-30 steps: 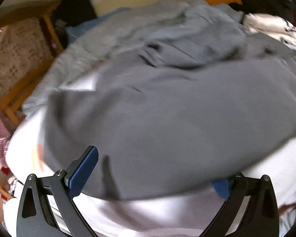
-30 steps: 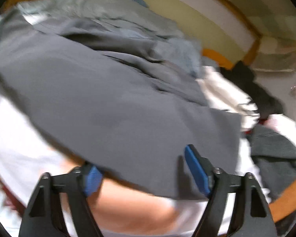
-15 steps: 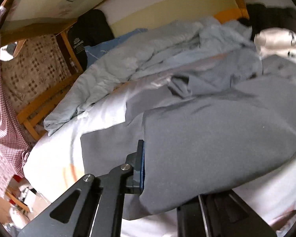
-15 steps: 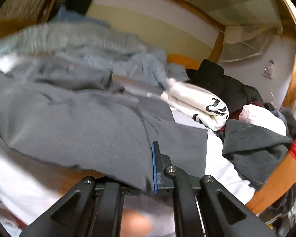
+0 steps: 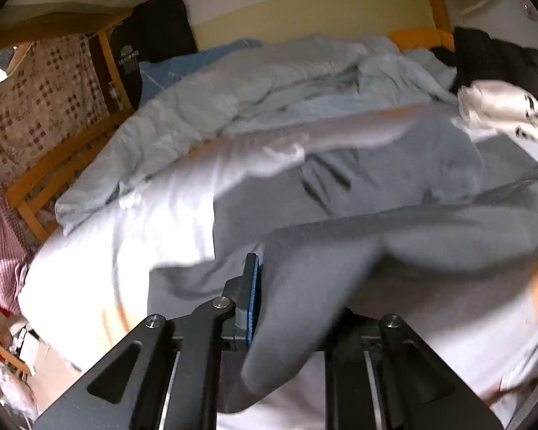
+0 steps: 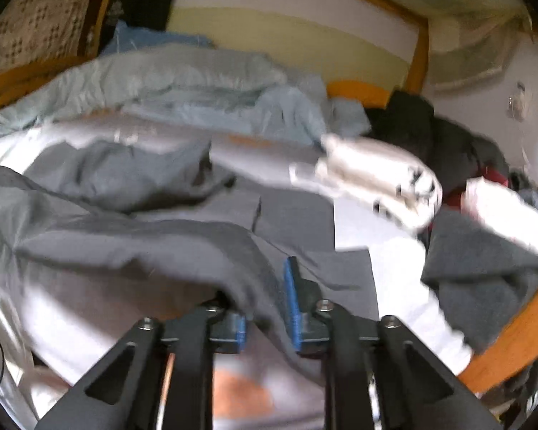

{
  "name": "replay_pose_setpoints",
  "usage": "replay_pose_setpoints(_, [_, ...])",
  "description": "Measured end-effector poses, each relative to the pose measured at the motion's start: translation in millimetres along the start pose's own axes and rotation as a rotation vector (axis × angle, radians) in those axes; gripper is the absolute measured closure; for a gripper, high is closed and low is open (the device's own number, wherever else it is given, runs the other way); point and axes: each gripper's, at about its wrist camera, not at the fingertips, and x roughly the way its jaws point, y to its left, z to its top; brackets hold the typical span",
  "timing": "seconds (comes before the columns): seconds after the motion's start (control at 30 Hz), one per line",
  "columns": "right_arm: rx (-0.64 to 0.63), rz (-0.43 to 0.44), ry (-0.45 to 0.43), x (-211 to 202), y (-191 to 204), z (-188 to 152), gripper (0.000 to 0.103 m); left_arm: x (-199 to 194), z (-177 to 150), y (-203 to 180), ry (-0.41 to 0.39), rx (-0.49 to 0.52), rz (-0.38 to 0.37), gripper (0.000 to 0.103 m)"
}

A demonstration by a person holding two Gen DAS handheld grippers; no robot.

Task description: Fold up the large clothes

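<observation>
A large grey garment [image 5: 376, 222] lies spread on the white bed sheet [image 5: 89, 251]. It also shows in the right wrist view [image 6: 125, 243]. My left gripper [image 5: 287, 308] is shut on the garment's near edge, and the cloth hides its right finger. My right gripper [image 6: 265, 304] is shut on another part of the same edge, with cloth bunched between its blue pads [image 6: 291, 304]. Both hold the edge lifted above the sheet, and the fabric sags in a fold between them.
A pale blue duvet [image 5: 269, 82] is heaped behind the garment. A rolled white garment [image 6: 376, 179], black clothes [image 6: 430, 136] and a dark grey garment [image 6: 484, 268] lie to the right. The wooden bed frame [image 5: 53, 175] runs along the left, and its rail [image 6: 502, 351] along the right.
Both grippers went from open around the garment's near edge to shut on it. They have since lifted the edge and drawn it up, folding the cloth.
</observation>
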Motion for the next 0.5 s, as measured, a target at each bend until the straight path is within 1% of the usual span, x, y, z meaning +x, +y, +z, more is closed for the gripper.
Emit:
replay_pose_setpoints(0.07, [-0.043,-0.025,-0.043,4,1,22,0.089,9,23,6,-0.024,0.000,-0.010,0.088])
replay_pose_setpoints(0.13, [-0.038,-0.012,-0.052,22,-8,49,0.089,28,48,11,-0.024,0.016,-0.022,0.088])
replay_pose_setpoints(0.23, [-0.026,0.041,-0.001,63,-23,82,0.089,68,83,12,0.024,0.006,-0.079,0.088])
replay_pose_setpoints(0.3, [-0.047,0.060,0.051,103,-25,98,0.089,98,97,6,0.069,0.023,-0.089,0.088])
replay_pose_setpoints(0.37, [-0.062,0.070,0.091,136,-25,105,0.089,125,105,-4,0.094,0.060,-0.067,0.087])
replay_pose_setpoints(0.43, [-0.056,0.082,0.130,166,-25,110,0.088,146,104,-16,0.091,0.111,-0.014,0.082])
replay_pose_setpoints(0.5, [-0.042,0.090,0.138,190,-26,115,0.085,162,103,-20,0.109,0.116,0.001,0.082])
